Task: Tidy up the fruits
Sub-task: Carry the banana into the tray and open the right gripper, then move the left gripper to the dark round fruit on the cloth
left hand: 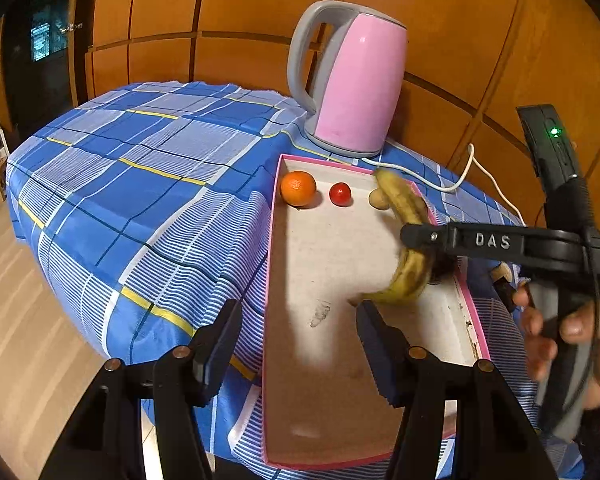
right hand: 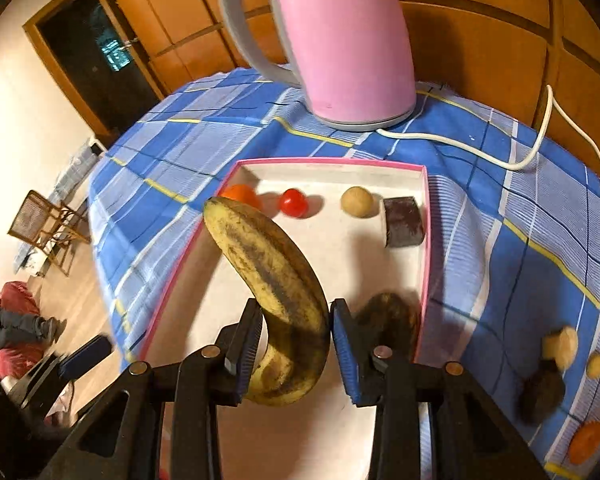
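Carrying the banana (right hand: 272, 280) over the box (right hand: 425, 240), the right claw (right hand: 292, 344) is clamped on its lower half, tip aimed toward the back row where orange (left hand: 298, 188) and tomato (left hand: 340, 194) sit. The left claw (left hand: 296, 340) hangs apart and empty over the box's near edge (probably keeping clear), leaving the floor free for the drop.

The right two-finger gripper with blue pads (right hand: 294, 344) points steeply down, its jaws pinching a speckled yellow banana (right hand: 276, 280), while the left black two-finger gripper (left hand: 296, 344) hovers tilted downward, jaws parted and holding nothing.

Glossy pink plastic kettle (left hand: 356, 92); checked cloth table cover (left hand: 140, 184); matt cardboard tray (left hand: 320, 360); wood-panelled wall (left hand: 480, 40).
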A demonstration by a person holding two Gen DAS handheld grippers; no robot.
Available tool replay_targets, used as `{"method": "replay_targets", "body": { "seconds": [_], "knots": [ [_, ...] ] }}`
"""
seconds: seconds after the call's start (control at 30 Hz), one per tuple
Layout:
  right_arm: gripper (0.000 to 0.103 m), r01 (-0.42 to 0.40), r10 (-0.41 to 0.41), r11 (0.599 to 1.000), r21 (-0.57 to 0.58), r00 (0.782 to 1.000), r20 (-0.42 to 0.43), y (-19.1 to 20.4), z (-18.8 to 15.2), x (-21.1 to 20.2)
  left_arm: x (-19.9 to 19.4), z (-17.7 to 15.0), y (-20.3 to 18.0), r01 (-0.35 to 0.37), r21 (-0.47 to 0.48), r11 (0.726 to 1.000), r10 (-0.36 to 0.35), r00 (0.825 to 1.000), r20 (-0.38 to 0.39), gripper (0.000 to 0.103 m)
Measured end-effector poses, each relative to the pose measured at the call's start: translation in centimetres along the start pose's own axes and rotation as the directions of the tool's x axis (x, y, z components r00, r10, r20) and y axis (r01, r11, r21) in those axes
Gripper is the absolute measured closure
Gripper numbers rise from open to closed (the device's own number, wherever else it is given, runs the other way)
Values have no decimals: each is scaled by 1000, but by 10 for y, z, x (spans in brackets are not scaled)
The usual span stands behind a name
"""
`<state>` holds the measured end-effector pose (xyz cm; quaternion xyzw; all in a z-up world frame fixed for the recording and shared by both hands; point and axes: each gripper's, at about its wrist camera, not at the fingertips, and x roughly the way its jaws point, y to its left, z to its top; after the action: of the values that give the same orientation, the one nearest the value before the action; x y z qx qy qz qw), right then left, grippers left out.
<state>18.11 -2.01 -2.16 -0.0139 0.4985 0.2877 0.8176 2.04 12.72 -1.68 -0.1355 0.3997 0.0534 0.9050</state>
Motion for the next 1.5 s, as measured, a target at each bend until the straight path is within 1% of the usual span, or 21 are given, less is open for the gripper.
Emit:
{"method": "replay_targets", "body": {
  "seconds": [0.07, 0.13, 0.17, 0.23, 0.27, 0.33, 0.43, 0.53, 0.67, 0.8, 0.97, 1.07, 1.3, 1.43, 1.5],
  "knots": [
    [66, 21, -22, 1000, 19, 999, 27, -8, 1, 0, 1, -1, 0, 0, 1, 1000, 0, 1000, -2, 43],
    [62, -15, 11, 998, 62, 998, 62, -17, -3, -8, 2, -1, 0, -1, 2, 1000, 1, 1000, -7, 43],
    [62, -25, 20, 997, 70, 997, 72, -19, -5, -11, 2, -1, -1, 0, 2, 1000, 0, 1000, -6, 43],
    [62, -17, 9, 996, 83, 995, 96, -22, -10, -21, 2, 0, -2, -2, 10, 1000, 2, 1000, -4, 43],
    [62, -30, 20, 996, 85, 992, 122, -24, -15, -27, 1, 0, -3, 0, 11, 1000, 0, 1000, -3, 43],
    [62, -47, 33, 994, 96, 989, 145, -25, -24, -39, 0, -1, -5, 4, 17, 1000, -4, 1000, 0, 43],
    [62, -16, 1, 997, 79, 982, 187, -23, -42, -59, -1, -1, -10, 10, 34, 999, -10, 1000, 1, 43],
    [62, 45, -56, 997, 54, 975, 213, -22, -63, -77, -4, -2, -17, 20, 55, 998, -20, 1000, 3, 43],
    [62, 112, -124, 991, 68, 968, 219, -31, -87, -91, -7, -5, -26, 27, 89, 996, -28, 1000, 9, 43],
    [62, 158, -181, 980, 117, 958, 221, -48, -110, -105, -9, -9, -36, 39, 120, 992, -40, 999, 4, 43],
    [62, 201, -238, 963, 179, 946, 220, -67, -129, -117, -9, -13, -45, 54, 149, 987, -54, 999, -3, 43],
    [62, 239, -283, 949, 206, 932, 224, -73, -138, -124, -10, -15, -51, 60, 162, 985, -59, 998, -9, 43],
    [62, 289, -338, 929, 229, 916, 215, -79, -150, -129, -9, -19, -62, 71, 194, 978, -68, 997, -22, 40],
    [62, 269, -328, 924, 272, 923, 202, -88, -156, -130, -10, -20, -70, 85, 217, 973, -81, 996, -29, 40],
    [62, 273, -336, 919, 285, 920, 202, -91, -157, -131, -10, -21, -73, 87, 227, 970, -82, 996, -32, 40]
  ]
}}
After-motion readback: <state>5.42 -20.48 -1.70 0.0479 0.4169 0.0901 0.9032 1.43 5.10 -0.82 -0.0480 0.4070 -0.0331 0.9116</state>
